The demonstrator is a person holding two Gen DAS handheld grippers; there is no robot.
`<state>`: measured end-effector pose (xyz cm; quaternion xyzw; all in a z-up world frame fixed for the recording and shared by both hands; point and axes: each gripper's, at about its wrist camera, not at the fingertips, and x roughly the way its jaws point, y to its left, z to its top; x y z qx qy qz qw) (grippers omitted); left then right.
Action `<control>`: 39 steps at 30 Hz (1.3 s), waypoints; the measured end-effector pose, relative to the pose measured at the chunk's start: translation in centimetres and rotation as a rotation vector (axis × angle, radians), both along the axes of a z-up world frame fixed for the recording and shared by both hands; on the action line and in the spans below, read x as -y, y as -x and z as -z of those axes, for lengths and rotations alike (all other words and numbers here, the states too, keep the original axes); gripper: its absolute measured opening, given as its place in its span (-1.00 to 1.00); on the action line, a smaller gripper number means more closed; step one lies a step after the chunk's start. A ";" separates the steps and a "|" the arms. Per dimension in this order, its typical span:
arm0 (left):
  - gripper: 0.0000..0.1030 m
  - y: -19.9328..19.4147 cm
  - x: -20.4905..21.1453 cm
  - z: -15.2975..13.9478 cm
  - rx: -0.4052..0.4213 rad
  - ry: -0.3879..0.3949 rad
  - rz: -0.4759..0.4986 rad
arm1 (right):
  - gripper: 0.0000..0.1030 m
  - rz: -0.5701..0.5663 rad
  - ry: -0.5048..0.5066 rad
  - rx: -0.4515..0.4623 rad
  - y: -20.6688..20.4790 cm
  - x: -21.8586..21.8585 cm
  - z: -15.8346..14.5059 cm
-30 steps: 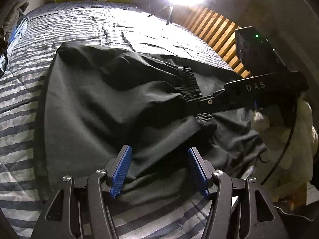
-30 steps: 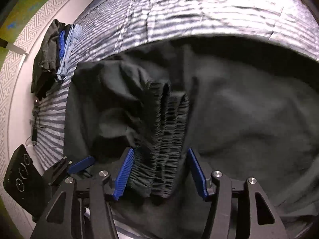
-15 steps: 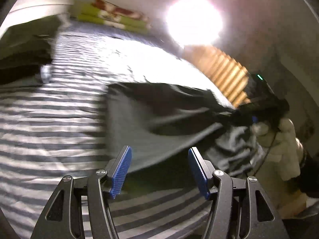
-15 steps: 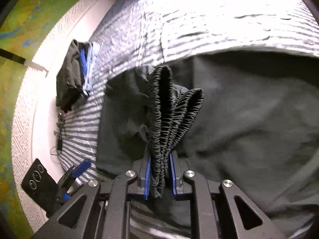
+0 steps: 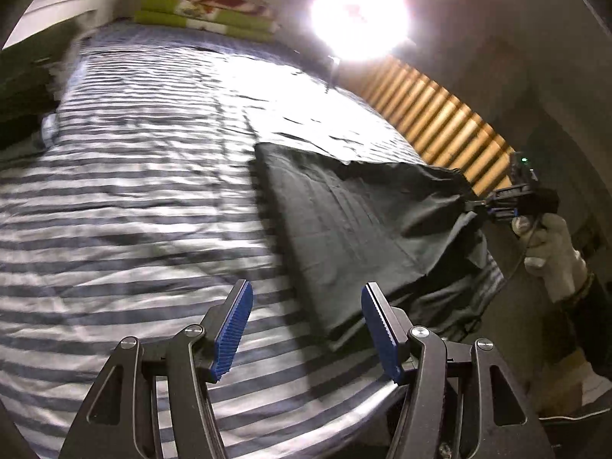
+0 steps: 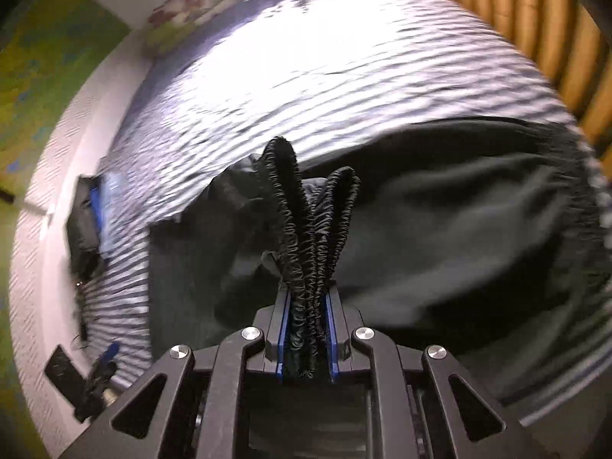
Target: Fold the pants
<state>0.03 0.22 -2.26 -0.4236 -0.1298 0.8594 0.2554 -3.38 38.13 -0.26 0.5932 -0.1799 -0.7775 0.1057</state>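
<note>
Pants (image 6: 440, 237) elastic cuffs are pinched tight in the right tongs (image 6: 308, 338), left tongs (image 5: 306, 329) gaping empty beside them, so I'd pull steady, keeping fabric flat on the bed (image 5: 134, 191).

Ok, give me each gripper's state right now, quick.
Left gripper: open, holding nothing.
Right gripper: shut on the pants' elastic waistband.

Home bedroom, striped bed cover (image 5: 134, 199), folded blankets (image 5: 206, 11)
</note>
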 end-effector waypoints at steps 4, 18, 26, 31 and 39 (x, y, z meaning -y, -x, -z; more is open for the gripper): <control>0.22 0.9 -4.4 -0.2 0.009 0.026 0.074 | -0.72 0.056 -0.015 0.023 0.2 -4.2 1.2; 0.22 2.3 -16.5 1.3 0.055 0.094 0.273 | -0.49 0.089 -0.127 0.002 1.4 -11.2 2.6; 0.22 1.5 -19.5 4.1 0.101 0.148 0.336 | -0.47 0.071 -0.162 -0.200 -2.4 -10.5 -2.4; 0.22 0.9 -20.1 4.5 0.093 0.174 0.352 | -0.48 -0.104 -0.255 -0.176 -2.7 -5.1 0.7; 0.22 -0.8 -11.7 1.7 0.083 0.078 0.157 | -0.53 -0.069 -0.393 -0.130 -2.0 -5.7 3.1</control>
